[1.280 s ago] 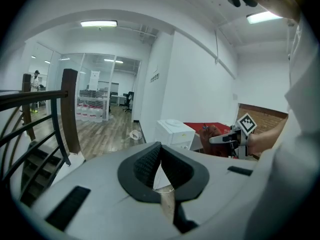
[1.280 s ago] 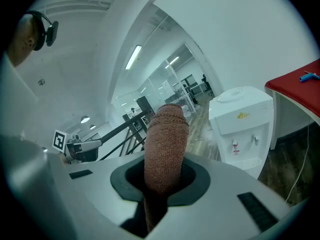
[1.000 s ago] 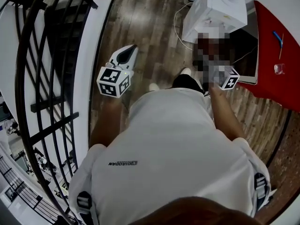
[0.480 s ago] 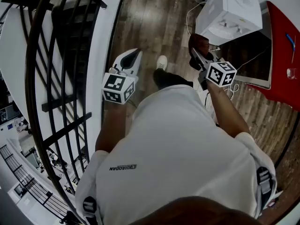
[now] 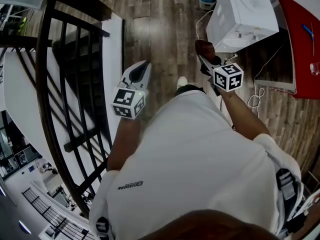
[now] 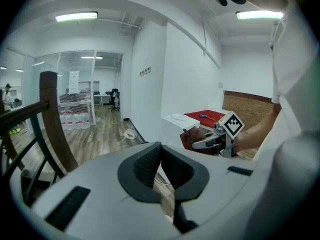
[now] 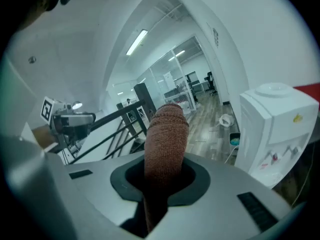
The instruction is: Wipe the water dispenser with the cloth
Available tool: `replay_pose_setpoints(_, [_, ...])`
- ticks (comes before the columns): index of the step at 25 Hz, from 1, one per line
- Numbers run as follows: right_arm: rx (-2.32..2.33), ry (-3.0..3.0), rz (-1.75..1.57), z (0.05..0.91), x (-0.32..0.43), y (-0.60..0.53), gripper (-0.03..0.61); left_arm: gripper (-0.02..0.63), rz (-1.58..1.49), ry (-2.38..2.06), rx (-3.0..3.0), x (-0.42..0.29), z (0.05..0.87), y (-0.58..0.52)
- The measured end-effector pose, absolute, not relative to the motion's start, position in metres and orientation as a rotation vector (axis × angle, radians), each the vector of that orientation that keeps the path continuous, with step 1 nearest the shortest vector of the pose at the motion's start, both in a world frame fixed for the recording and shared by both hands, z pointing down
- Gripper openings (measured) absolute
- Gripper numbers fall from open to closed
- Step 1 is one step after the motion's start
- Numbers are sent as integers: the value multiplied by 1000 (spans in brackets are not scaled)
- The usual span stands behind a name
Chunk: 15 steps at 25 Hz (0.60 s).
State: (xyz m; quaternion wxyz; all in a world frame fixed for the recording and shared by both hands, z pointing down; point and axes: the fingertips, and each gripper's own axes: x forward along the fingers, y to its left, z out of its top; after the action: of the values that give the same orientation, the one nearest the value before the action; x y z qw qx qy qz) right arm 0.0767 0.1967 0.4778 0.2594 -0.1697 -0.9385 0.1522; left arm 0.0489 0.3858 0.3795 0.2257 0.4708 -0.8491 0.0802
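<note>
While right tool [image 5: 205, 59] clamps the cloth [image 7: 166, 134] near the water dispenser [image 5: 245, 11], left tool [image 5: 144, 66] sits closed beside railing [image 6: 54, 114].

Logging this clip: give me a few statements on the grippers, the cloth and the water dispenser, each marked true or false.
1. The right gripper is clamped on a brown cloth. True.
2. The cloth is pressed against the water dispenser. False: the right gripper view shows open space between them, with the dispenser standing off to the right.
3. The left gripper holds a second cloth. False: its jaws are together with nothing between them.
4. The water dispenser is white. True.
5. A black railing runs along the person's left side. True.
</note>
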Motion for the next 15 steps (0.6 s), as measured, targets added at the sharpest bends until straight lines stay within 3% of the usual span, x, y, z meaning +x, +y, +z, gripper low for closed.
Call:
replay_pose_setpoints(7, [-318, -2554, 155, 472, 23, 169, 63, -8, 253, -2266, 1478, -30, 371, 343])
replay_pose_setpoints(15, [-66, -2524, 30, 479, 18, 104, 63, -8, 293, -2164, 1645, -70, 375, 287])
